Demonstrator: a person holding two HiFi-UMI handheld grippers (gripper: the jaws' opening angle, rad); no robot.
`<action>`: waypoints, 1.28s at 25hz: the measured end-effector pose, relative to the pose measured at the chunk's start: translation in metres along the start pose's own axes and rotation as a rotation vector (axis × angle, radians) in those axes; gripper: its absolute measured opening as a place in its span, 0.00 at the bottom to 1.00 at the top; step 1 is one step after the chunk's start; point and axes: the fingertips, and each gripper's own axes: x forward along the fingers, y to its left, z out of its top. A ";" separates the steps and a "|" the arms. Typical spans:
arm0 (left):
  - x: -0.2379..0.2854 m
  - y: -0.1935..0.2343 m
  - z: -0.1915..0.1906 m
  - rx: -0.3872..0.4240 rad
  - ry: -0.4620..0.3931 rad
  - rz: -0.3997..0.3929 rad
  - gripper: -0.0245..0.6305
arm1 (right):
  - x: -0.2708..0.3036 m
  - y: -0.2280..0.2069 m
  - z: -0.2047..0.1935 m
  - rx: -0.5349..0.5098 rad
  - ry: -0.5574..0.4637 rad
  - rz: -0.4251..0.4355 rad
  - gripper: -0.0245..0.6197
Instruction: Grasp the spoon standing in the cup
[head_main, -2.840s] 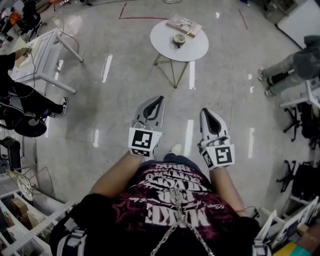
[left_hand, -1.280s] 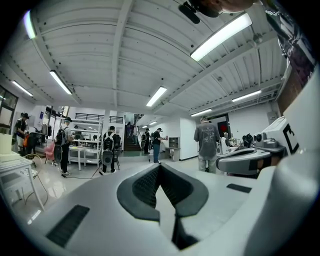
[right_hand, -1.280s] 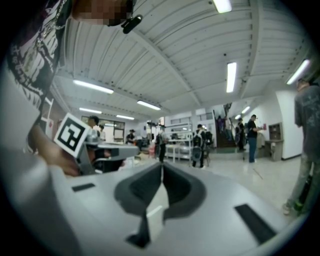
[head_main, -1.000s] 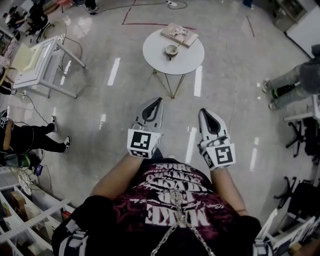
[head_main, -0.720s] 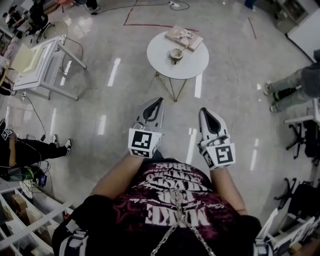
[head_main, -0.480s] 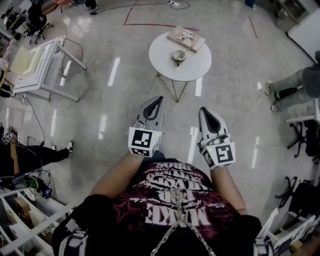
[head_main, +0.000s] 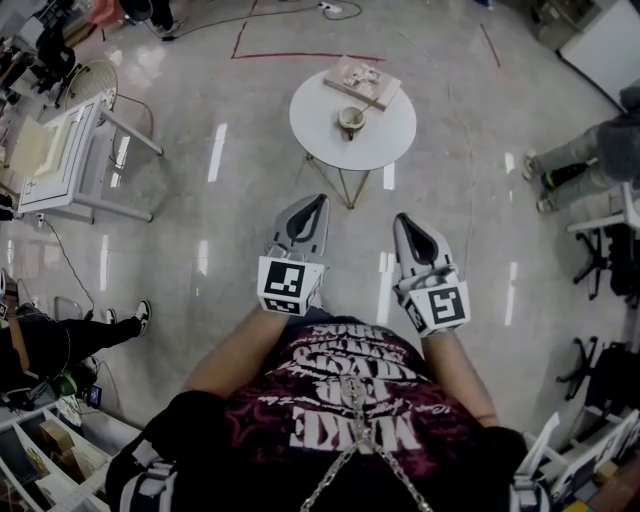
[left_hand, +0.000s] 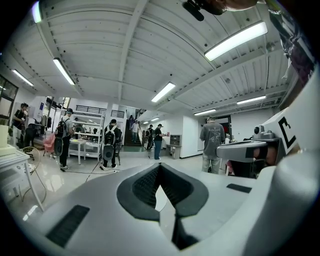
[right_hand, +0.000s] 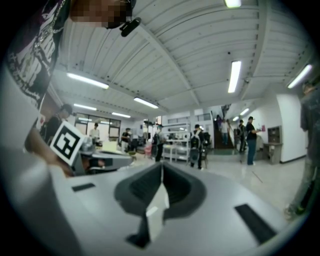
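Head view | spoon in cup | left hand-held gripper, right hand-held gripper: closed

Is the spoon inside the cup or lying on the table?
Inside the cup. The spoon slants up out of it, handle leaning over the rim, on the round white table.

The only lettering that can be read is the large white print on the person's dark shirt, nearest in the head view and upside down there. Its biggest line reads "MIKE", and the other lines are too tangled to read. The left cube on the left gripper and the right cube on the right gripper each bear a black-and-white square marker.
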 end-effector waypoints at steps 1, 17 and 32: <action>0.001 0.003 0.001 0.000 -0.001 -0.003 0.07 | 0.003 0.000 0.002 -0.004 -0.003 -0.005 0.09; 0.012 0.067 -0.001 -0.006 -0.011 -0.038 0.07 | 0.052 0.008 0.011 -0.043 -0.003 -0.104 0.09; 0.027 0.083 -0.014 -0.029 0.017 -0.039 0.07 | 0.061 -0.004 0.006 -0.027 0.017 -0.135 0.09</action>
